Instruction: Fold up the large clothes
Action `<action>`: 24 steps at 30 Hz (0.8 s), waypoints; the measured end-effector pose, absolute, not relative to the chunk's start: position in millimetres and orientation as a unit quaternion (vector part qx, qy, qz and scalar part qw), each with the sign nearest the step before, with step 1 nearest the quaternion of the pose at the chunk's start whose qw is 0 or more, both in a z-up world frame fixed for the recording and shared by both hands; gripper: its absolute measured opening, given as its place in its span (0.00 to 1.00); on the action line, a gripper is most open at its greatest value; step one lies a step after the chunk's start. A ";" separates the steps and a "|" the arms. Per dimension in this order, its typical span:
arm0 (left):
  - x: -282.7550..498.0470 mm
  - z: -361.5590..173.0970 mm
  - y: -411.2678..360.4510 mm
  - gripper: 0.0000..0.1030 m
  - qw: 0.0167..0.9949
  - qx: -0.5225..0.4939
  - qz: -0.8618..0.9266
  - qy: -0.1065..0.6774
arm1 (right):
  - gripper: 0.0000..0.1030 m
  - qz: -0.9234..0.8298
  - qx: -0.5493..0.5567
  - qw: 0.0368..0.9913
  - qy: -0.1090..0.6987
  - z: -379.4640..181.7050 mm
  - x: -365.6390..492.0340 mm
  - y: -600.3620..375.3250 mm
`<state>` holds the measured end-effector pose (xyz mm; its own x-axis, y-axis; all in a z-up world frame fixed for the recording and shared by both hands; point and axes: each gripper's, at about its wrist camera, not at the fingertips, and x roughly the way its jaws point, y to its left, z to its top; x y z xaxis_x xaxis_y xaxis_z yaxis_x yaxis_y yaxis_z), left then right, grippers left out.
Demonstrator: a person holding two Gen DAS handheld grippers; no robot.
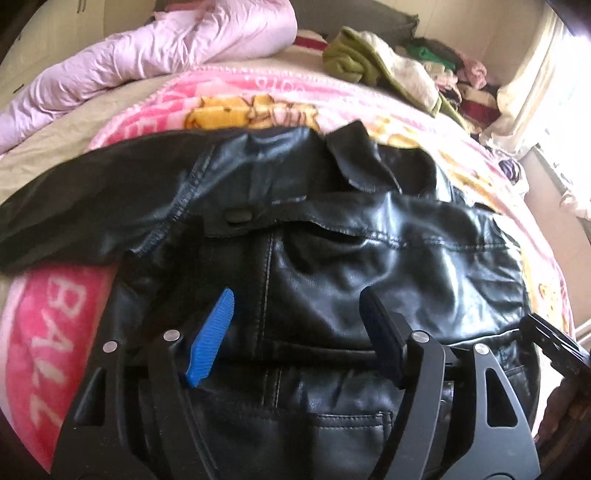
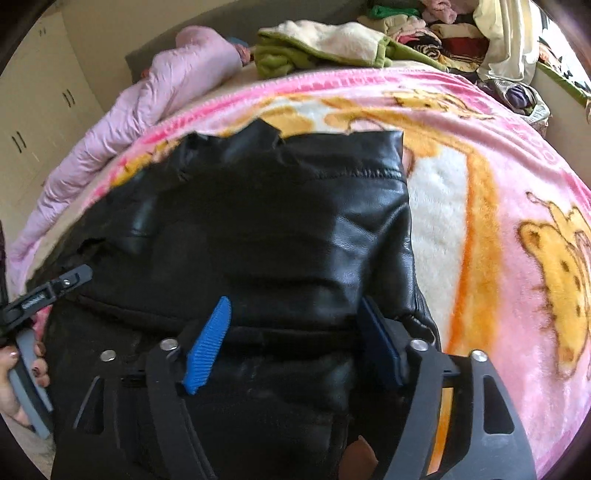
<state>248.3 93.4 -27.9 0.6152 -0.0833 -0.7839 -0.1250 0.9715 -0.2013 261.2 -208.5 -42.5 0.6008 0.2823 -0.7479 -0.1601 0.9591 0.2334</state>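
A black leather jacket (image 1: 332, 258) lies folded on the pink cartoon blanket (image 1: 66, 306), one sleeve (image 1: 92, 195) stretched out to the left. My left gripper (image 1: 295, 295) hovers over the jacket's front, open, with nothing pinched between its blue pads (image 1: 212, 332). In the right wrist view the jacket (image 2: 277, 229) shows a folded edge at its right side. My right gripper (image 2: 295, 301) is open just over that fold; its pads (image 2: 207, 343) press on nothing. The left gripper (image 2: 55, 284) appears at that view's left edge, held by a hand (image 2: 14, 373).
A lilac quilt (image 1: 147, 55) lies bunched at the far left of the bed. A green and cream fleece (image 2: 325, 44) and a heap of mixed clothes (image 2: 443, 33) crowd the far right. Cupboard doors (image 2: 33, 122) stand at the left; a curtain (image 1: 535, 85) hangs right.
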 end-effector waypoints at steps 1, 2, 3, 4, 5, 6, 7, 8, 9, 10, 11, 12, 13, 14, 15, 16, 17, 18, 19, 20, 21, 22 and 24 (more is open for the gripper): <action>246.1 -24.9 94.6 0.67 0.893 -0.123 0.012 0.434 | 0.74 0.125 0.073 0.893 0.426 -40.0 258.0 -209.7; 244.2 -22.3 95.2 0.69 0.894 -0.126 0.012 0.430 | 0.76 0.126 0.072 0.894 0.423 -38.1 254.8 -210.5; 243.2 -19.7 95.8 0.75 0.895 -0.128 0.014 0.427 | 0.78 0.126 0.073 0.895 0.421 -36.4 251.4 -210.9; 241.5 -17.3 95.5 0.80 0.896 -0.128 0.015 0.424 | 0.81 0.125 0.076 0.896 0.419 -35.1 248.7 -211.1; 239.5 -15.0 95.4 0.82 0.898 -0.129 0.017 0.420 | 0.83 0.124 0.081 0.898 0.415 -33.3 245.0 -211.9; 238.7 -13.7 95.2 0.88 0.899 -0.129 0.020 0.418 | 0.88 0.124 0.082 0.898 0.414 -32.6 242.5 -211.5; 238.6 -12.8 95.6 0.91 0.899 -0.129 0.021 0.418 | 0.89 0.123 0.083 0.899 0.412 -31.5 240.0 -211.2; 236.9 -12.4 95.7 0.91 0.899 -0.131 0.021 0.418 | 0.90 0.121 0.084 0.900 0.410 -30.6 237.3 -211.1; 236.3 -12.2 95.9 0.91 0.898 -0.133 0.022 0.418 | 0.91 0.119 0.087 0.902 0.406 -29.2 234.0 -211.8; 236.0 -12.0 96.5 0.91 0.898 -0.135 0.022 0.418 | 0.93 0.118 0.090 0.903 0.403 -27.9 231.8 -211.9; 235.0 -11.6 96.9 0.91 0.898 -0.136 0.021 0.417 | 0.94 0.119 0.093 0.904 0.400 -26.6 230.3 -211.7; 234.5 -11.2 97.5 0.91 0.899 -0.137 0.022 0.416 | 0.94 0.119 0.096 0.906 0.395 -24.5 227.8 -211.7; 233.6 -10.5 98.1 0.91 0.899 -0.136 0.024 0.415 | 0.95 0.118 0.096 0.907 0.393 -22.7 225.6 -212.1; 232.7 -9.5 99.5 0.91 0.900 -0.137 0.024 0.414 | 0.95 0.120 0.097 0.907 0.391 -20.6 223.8 -211.5; 231.6 -8.6 101.1 0.91 0.900 -0.140 0.025 0.412 | 0.95 0.120 0.097 0.909 0.388 -18.1 222.0 -210.3; 230.4 -8.1 102.3 0.91 0.901 -0.141 0.026 0.410 | 0.95 0.120 0.097 0.910 0.385 -15.7 220.8 -208.8; 229.4 -7.2 104.4 0.91 0.901 -0.144 0.027 0.409 | 0.95 0.121 0.097 0.911 0.382 -13.2 219.6 -207.3; 228.5 -6.5 106.1 0.91 0.901 -0.147 0.027 0.407 | 0.95 0.120 0.097 0.913 0.378 -10.3 218.0 -205.4; 227.4 -5.7 108.4 0.91 0.902 -0.149 0.027 0.405 | 0.96 0.119 0.096 0.914 0.376 -8.3 216.9 -203.2; 226.8 -5.3 110.3 0.91 0.902 -0.150 0.029 0.404 | 0.96 0.121 0.096 0.915 0.373 -6.4 216.2 -200.8; 225.9 -5.3 111.6 0.91 0.902 -0.151 0.031 0.403 | 0.96 0.123 0.095 0.916 0.370 -3.7 215.6 -196.7; 225.3 -5.3 113.9 0.91 0.902 -0.153 0.033 0.403 | 0.96 0.124 0.093 0.916 0.369 -1.9 215.5 -193.7; 223.6 -5.0 120.2 0.91 0.901 -0.160 0.036 0.401 | 0.96 0.131 0.088 0.917 0.367 2.0 215.3 -185.5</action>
<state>223.6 120.2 -5.0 0.6752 -0.0641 -0.7348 -0.1932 0.9461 -0.2600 215.3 -185.5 2.0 0.6968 0.3044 -0.6495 -0.1753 0.9503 0.2573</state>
